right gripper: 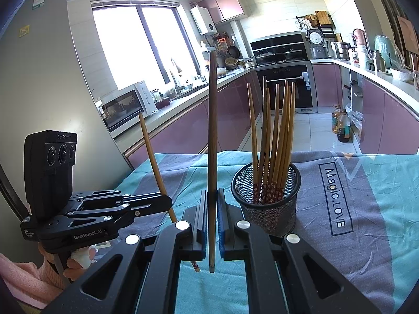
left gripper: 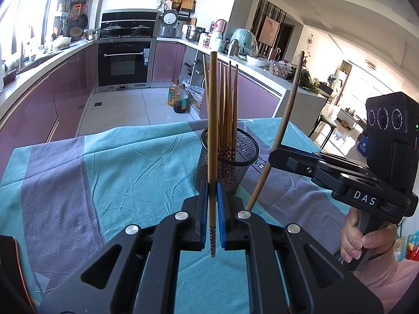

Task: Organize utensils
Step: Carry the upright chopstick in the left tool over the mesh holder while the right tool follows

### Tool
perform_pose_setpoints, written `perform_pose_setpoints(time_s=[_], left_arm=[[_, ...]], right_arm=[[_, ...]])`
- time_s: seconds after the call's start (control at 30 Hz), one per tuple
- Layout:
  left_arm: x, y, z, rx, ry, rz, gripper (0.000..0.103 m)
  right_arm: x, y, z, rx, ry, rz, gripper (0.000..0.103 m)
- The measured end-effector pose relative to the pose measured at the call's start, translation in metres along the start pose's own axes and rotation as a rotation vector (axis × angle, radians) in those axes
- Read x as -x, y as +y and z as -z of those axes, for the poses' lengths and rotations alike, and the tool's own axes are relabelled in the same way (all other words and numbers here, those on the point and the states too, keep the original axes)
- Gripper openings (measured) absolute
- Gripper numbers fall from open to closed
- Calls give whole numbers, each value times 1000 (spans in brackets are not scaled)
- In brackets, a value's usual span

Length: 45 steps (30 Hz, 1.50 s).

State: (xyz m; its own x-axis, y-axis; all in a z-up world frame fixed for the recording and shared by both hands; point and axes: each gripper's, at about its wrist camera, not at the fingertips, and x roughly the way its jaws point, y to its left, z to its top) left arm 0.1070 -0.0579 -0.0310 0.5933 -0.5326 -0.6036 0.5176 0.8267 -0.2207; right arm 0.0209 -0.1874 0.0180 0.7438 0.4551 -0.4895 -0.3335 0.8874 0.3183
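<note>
A black mesh cup [left gripper: 231, 166] [right gripper: 269, 204] stands on the teal and grey tablecloth [left gripper: 125, 162] [right gripper: 340, 196] and holds several wooden chopsticks [right gripper: 277, 141] upright, patterned ends down. My left gripper [left gripper: 212, 187] [right gripper: 167, 200] is shut on a light wooden chopstick [left gripper: 212, 120] [right gripper: 153, 157] with a red patterned end, held nearly upright just in front of the cup. My right gripper [right gripper: 212, 195] [left gripper: 275, 157] is shut on a darker brown chopstick [right gripper: 212, 130] [left gripper: 290, 115], which leans slightly, to the right of the cup in the left wrist view. A hand [left gripper: 353, 240] in a pink sleeve grips each handle.
Beyond the table's far edge lies a tiled kitchen floor with oil bottles [left gripper: 179, 99] [right gripper: 341, 125]. Purple cabinets and an oven [left gripper: 123, 62] line the back. A grey fridge [right gripper: 39, 91] stands close on the left of the table, and a stool [left gripper: 324, 128] on the right.
</note>
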Motion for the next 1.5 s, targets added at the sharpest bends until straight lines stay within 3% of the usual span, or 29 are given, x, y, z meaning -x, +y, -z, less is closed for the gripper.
perform_pose_setpoints(time_s=[1.5], left_arm=[[5, -12, -18, -31, -29, 24, 7]], right_arm=[[3, -2, -11, 17, -26, 7, 6]])
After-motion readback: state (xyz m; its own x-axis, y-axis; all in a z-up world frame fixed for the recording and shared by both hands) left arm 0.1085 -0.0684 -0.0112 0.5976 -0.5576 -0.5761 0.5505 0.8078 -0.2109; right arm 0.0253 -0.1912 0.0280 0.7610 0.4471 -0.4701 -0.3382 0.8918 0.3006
